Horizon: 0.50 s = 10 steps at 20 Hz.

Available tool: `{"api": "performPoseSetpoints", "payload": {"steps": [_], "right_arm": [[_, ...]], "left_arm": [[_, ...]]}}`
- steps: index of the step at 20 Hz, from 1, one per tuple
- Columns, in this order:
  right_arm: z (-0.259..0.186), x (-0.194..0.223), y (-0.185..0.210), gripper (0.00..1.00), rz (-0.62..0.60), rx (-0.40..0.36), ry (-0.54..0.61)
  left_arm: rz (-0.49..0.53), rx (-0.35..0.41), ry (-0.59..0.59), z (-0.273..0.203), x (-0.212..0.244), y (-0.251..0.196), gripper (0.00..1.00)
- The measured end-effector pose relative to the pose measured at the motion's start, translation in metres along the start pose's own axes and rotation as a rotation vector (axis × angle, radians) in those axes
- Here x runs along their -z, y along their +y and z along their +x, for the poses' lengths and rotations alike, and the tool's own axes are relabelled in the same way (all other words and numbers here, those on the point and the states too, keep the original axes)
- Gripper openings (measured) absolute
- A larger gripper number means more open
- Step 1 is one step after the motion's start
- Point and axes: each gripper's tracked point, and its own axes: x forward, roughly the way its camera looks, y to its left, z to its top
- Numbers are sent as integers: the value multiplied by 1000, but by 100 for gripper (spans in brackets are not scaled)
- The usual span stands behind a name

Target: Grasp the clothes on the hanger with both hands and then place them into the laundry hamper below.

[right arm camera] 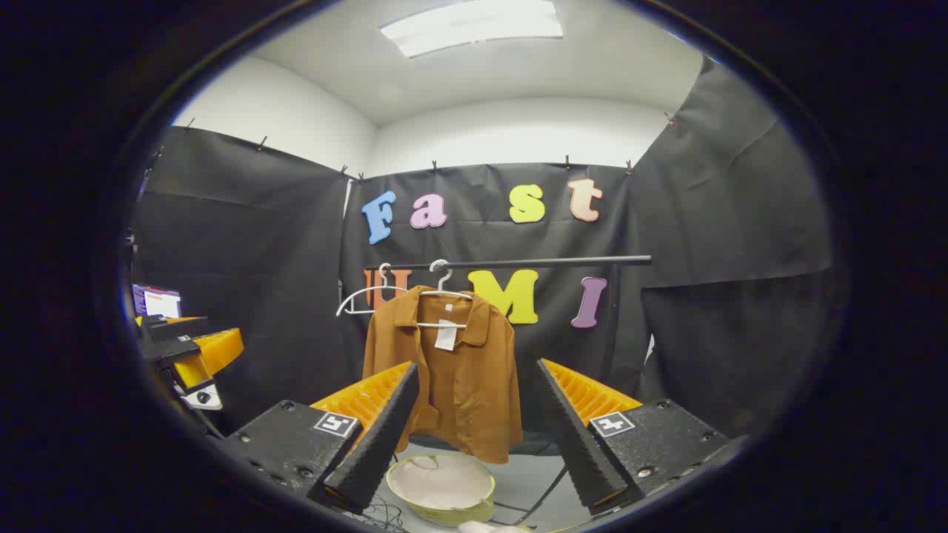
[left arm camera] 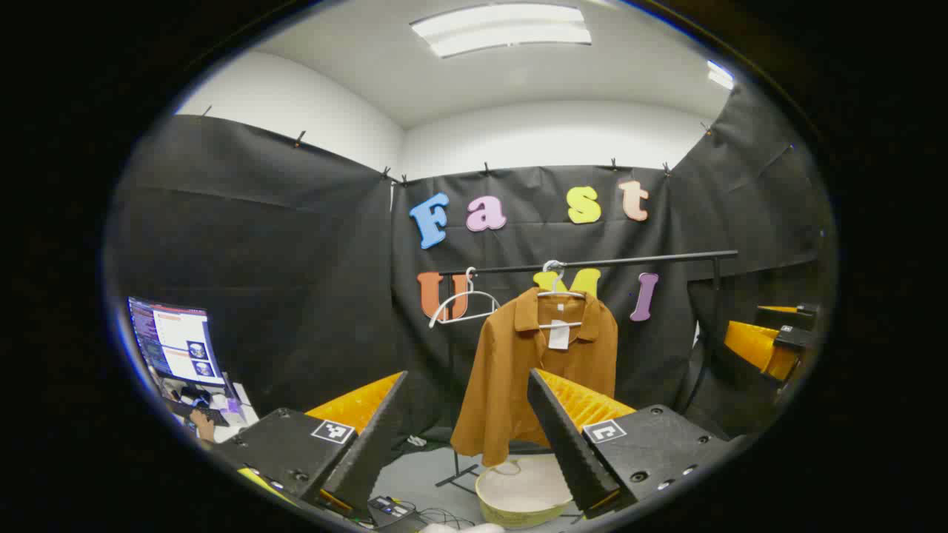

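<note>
A brown shirt [left arm camera: 518,370] [right arm camera: 455,377] hangs on a white hanger [left arm camera: 561,295] [right arm camera: 443,296] from a black rail [left arm camera: 629,260] [right arm camera: 533,262]. On the floor beneath it stands a round pale hamper [left arm camera: 522,492] [right arm camera: 442,485]. My left gripper [left arm camera: 468,429] is open, well short of the shirt, with nothing between its fingers. My right gripper [right arm camera: 475,426] is open too and also holds nothing. In the left gripper view the right gripper [left arm camera: 774,337] shows at the far right; in the right gripper view the left gripper [right arm camera: 185,348] shows at the far left.
A second, bare white hanger [left arm camera: 461,305] [right arm camera: 366,295] hangs on the rail left of the shirt. A lit monitor [left arm camera: 176,342] and a keyboard stand on a desk at the far left. Cables and a small device [left arm camera: 392,509] lie on the floor near the hamper.
</note>
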Motion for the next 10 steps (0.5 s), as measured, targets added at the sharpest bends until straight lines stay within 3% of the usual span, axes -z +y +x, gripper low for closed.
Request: {"api": "performPoseSetpoints", "payload": {"steps": [10], "right_arm": [[-6,12,-2,99,-7,28,24]], "left_arm": [[-3,21,-10,3,2,-4,100]]}}
